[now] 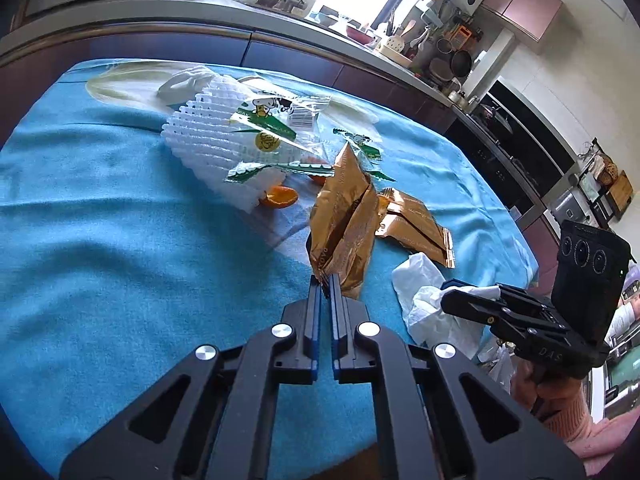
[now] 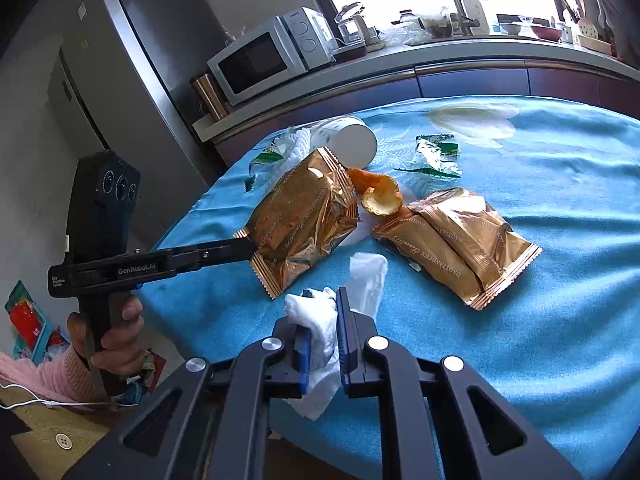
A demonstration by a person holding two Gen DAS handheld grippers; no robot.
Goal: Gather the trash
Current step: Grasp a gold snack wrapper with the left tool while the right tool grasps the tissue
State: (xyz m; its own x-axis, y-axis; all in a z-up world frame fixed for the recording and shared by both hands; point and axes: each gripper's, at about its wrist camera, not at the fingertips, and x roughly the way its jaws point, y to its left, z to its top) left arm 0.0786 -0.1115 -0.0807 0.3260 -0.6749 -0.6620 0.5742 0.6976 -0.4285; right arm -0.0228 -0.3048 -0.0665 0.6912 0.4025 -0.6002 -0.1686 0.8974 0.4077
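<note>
Two gold wrappers lie on the blue cloth (image 2: 540,320); the nearer gold wrapper (image 1: 344,224) is pinched at its near corner between the nearly closed fingers of the left gripper (image 1: 325,280), its long axis running away from the fingertips and tilted up; the second gold wrapper (image 2: 456,240) lies flat beyond and to the right of the right gripper's fingers, its long axis slanting across them. One crumpled white tissue (image 2: 320,320) sits clamped between the narrowed fingers of the right gripper (image 2: 324,296). Two orange peel pieces (image 1: 280,196) rest beyond the wrappers; one white foam net (image 1: 216,140) lies farther off, with clear green-printed wrappers (image 1: 276,120) on and beside it.
</note>
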